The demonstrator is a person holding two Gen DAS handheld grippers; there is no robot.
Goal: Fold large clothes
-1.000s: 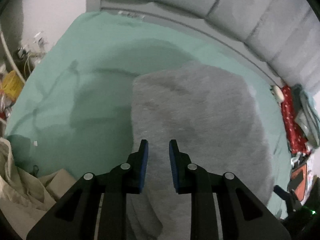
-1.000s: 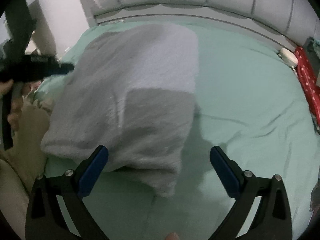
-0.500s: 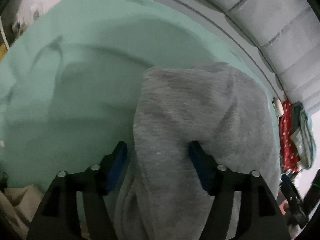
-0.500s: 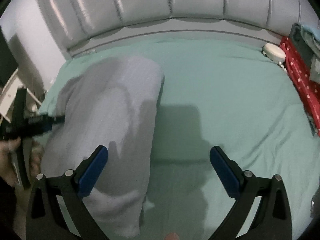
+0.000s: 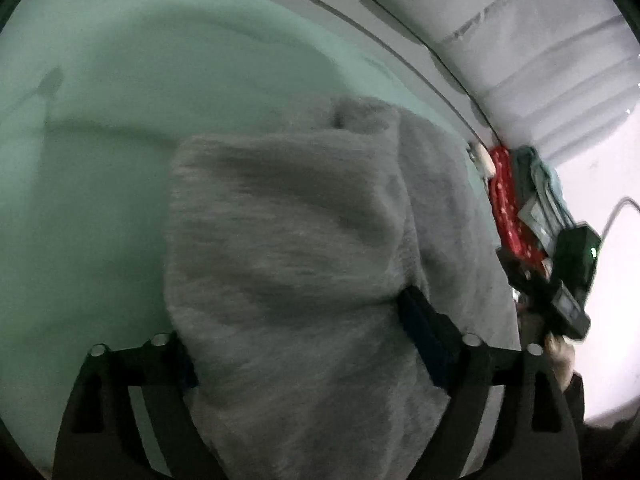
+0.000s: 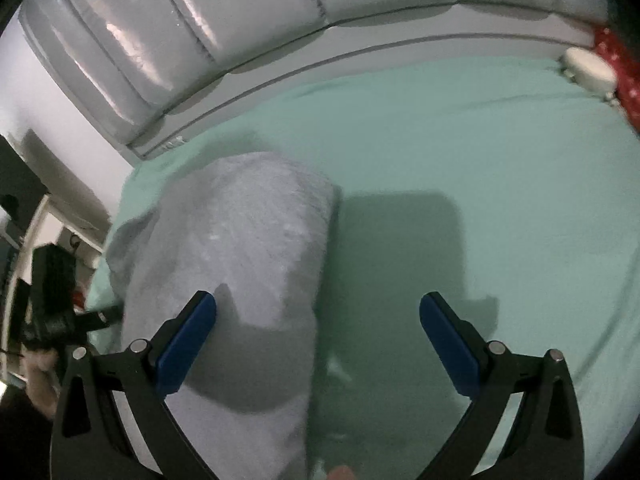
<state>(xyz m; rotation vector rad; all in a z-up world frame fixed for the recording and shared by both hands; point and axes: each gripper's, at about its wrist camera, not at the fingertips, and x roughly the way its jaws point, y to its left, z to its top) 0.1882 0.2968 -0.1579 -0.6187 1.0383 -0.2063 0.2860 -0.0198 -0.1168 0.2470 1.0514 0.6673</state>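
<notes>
A grey fleece garment point(image 5: 288, 248) lies bunched on the green bed sheet point(image 5: 100, 140). My left gripper point(image 5: 300, 340) is open wide, its jaws astride a thick fold of the garment that fills the gap; the left pad is hidden by the cloth. In the right wrist view the garment point(image 6: 240, 248) is at the left, with the sheet point(image 6: 480, 168) to its right. My right gripper point(image 6: 318, 328) is open and empty above the bed, its left pad point(image 6: 188, 344) over the garment's edge.
A padded grey headboard point(image 6: 240, 20) curves along the far side of the bed. A red dotted cloth point(image 5: 508, 208) and other items lie at the right edge. A white object point(image 6: 588, 68) sits by the headboard. The other hand-held gripper point(image 6: 52, 304) shows at the left.
My left gripper opened from nearly shut to wide and moved forward onto the garment fold. The garment bunched up narrower. My right gripper stayed open and swung its view towards the headboard.
</notes>
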